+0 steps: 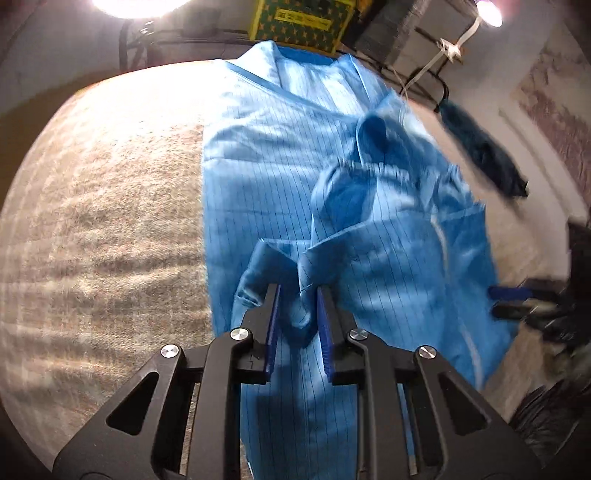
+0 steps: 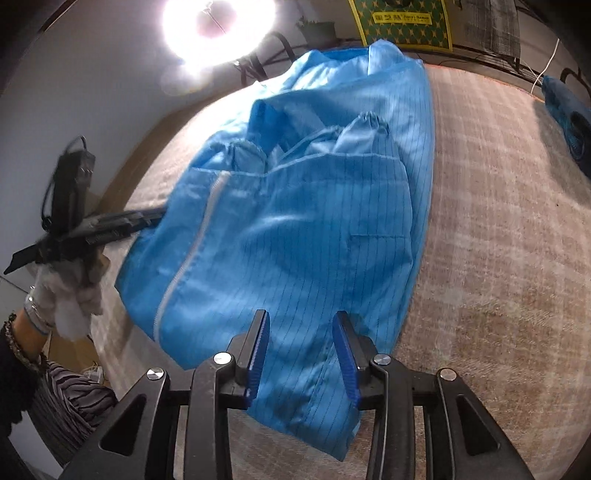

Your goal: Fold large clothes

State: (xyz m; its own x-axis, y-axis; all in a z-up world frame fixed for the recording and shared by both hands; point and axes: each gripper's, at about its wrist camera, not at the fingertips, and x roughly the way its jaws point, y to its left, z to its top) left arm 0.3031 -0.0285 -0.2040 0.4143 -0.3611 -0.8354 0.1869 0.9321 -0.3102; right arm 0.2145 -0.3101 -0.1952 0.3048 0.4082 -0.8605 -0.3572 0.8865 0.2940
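A large light-blue striped coat (image 1: 295, 166) with a zipper lies lengthwise on the beige carpeted table (image 1: 110, 221), its bottom part folded up over its sleeves. My left gripper (image 1: 299, 295) is shut on a bunched hem corner of the coat and holds it lifted. The coat also shows in the right wrist view (image 2: 306, 229), where the left gripper (image 2: 159, 214) reaches its left edge. My right gripper (image 2: 301, 321) is open and empty above the coat's near folded edge. It also shows at the right edge of the left wrist view (image 1: 498, 301).
A dark blue garment (image 1: 484, 155) lies at the table's far right edge, also in the right wrist view (image 2: 569, 107). A yellow-green box (image 1: 299, 22) stands beyond the far end. A bright lamp (image 2: 218, 26) glares at the back. The carpet (image 2: 498, 240) is bare beside the coat.
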